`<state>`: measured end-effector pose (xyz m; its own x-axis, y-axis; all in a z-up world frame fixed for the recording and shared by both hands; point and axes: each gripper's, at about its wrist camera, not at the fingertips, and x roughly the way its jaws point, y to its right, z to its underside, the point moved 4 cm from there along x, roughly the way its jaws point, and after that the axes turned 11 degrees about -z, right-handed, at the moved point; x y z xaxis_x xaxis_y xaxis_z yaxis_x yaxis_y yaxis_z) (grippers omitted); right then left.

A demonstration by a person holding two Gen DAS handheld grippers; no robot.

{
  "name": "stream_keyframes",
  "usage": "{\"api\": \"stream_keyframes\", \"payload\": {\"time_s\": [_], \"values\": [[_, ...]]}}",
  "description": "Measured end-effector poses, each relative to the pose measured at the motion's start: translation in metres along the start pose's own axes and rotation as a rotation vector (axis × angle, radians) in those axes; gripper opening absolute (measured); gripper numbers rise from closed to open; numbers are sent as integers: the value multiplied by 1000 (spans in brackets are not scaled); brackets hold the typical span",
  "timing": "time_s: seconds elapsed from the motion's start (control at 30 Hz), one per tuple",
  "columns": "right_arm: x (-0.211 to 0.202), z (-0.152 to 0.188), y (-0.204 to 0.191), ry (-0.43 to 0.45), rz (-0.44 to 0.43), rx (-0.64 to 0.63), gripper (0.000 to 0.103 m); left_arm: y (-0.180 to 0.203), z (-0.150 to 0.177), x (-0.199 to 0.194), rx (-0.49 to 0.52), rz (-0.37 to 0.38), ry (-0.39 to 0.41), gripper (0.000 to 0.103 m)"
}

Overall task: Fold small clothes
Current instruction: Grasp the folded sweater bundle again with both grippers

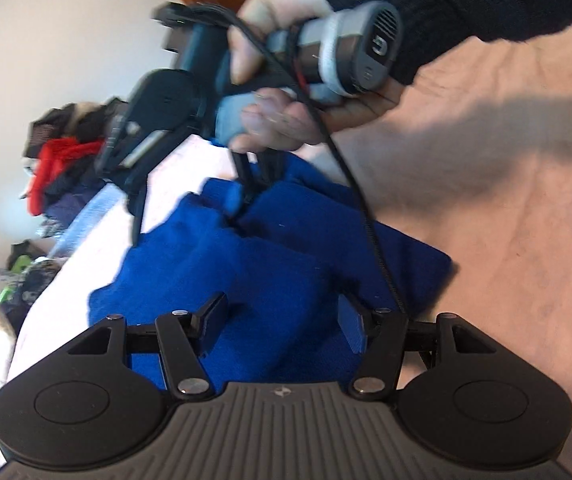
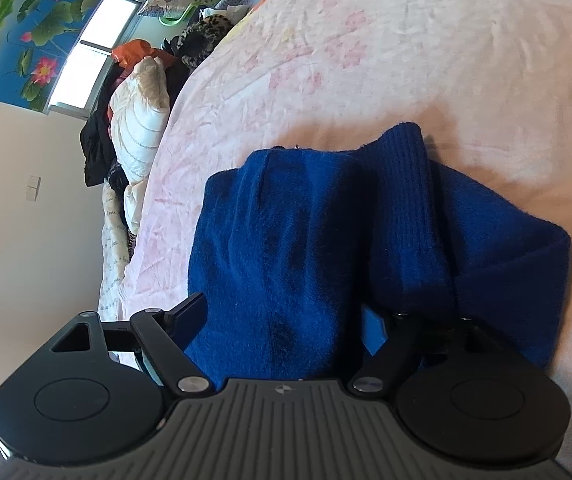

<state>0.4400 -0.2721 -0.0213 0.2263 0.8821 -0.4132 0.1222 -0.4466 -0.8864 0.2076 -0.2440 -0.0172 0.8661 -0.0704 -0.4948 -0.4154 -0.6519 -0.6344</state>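
Sweater (image 2: 325,248) lies folded on the bed (image 2: 365,60), one ribbed sleeve (image 2: 405,208) laid across its top. Left tool (image 1: 282,322) sits at the sweater's near edge; right tool (image 1: 254,192) at its far side. Heap of clothes (image 2: 134,92) piled along the bed's far-left edge, against the wall (image 2: 26,240).

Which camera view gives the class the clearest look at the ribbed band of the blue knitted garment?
The right wrist view: the blue knitted garment lies sharp, and its ribbed band shows distinct ridges. In the left wrist view the garment is motion-blurred, and no ribbing can be made out.
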Motion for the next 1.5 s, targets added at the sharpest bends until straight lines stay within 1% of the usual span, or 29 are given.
{"api": "stream_keyframes", "payload": {"time_s": [0.1,0.13,0.17,0.2,0.3,0.33,0.37,0.43,0.5,0.57,0.6,0.63,0.67,0.7,0.73,0.77,0.87,0.97,1.0,1.1,1.13,1.2,1.27,1.3,1.33,1.37,1.43,1.47,1.5], "values": [[1,-1,1,3,-9,8,81,-2,-3,6,-12,2,-11,58],[1,-1,1,3,-12,11,81,-4,-4,8,-29,14,-12,39],[0,-1,2,1,-13,12,81,-5,-5,10,-44,28,-21,8],[0,-2,2,-1,-15,15,81,-8,-5,10,-60,29,-30,6],[-5,-5,5,9,-36,50,81,-17,-6,5,-98,-8,3,5],[-9,-6,6,34,-59,65,83,-20,-6,2,-104,-29,18,5],[-13,-8,7,64,-89,75,82,-24,-5,0,-107,-42,27,5],[-18,-14,11,118,-147,110,82,-31,-5,-6,-123,-48,46,5],[-10,-18,16,100,-107,124,82,-34,-5,-13,-127,-60,64,5],[0,-18,13,75,-88,99,81,-37,-8,-20,-147,-60,81,5],[4,-19,9,75,-77,80,70,-36,-9,-23,-148,-50,87,5],[6,-19,3,85,-55,39,30,-35,-9,-24,-147,-50,89,5],[7,-19,0,95,-16,-4,11,-34,-9,-25,-148,-54,91,5],[9,-18,-2,105,48,-47,12,-32,-10,-25,-146,-50,86,5],[9,-17,-5,112,76,-96,12,-30,-10,-25,-145,-44,80,5],[9,-16,-8,114,81,-127,11,-29,-10,-26,-146,-41,80,5],[-5,-11,-23,144,65,-200,11,-28,-15,-32,-154,-23,93,5],[-36,-9,-37,173,35,-249,11,-23,-16,-41,-170,24,102,5],[-44,-8,-35,180,41,-257,11,-20,-15,-42,-170,40,98,5],[-58,-9,0,186,157,-214,11,1,-12,-33,-185,116,43,4],[-59,-7,14,187,177,-184,11,6,-11,-29,-190,125,25,4],[-59,-1,27,200,165,-149,11,13,-10,-25,-189,127,9,4],[-58,3,27,213,137,-144,11,14,-7,-20,-190,126,-13,4],[-55,4,29,207,140,-133,21,12,-5,-18,-195,135,-20,4],[-53,4,33,203,158,-113,17,11,-6,-20,-199,141,-17,5],[-54,3,36,209,154,-92,18,5,-8,-25,-211,147,-4,6],[-63,5,35,234,127,-35,32,-10,-4,-41,-245,182,39,8],[-70,6,32,254,121,-30,34,-16,1,-50,-248,196,62,13],[-78,11,26,277,111,-35,45,-23,9,-60,-244,186,93,18]]}}
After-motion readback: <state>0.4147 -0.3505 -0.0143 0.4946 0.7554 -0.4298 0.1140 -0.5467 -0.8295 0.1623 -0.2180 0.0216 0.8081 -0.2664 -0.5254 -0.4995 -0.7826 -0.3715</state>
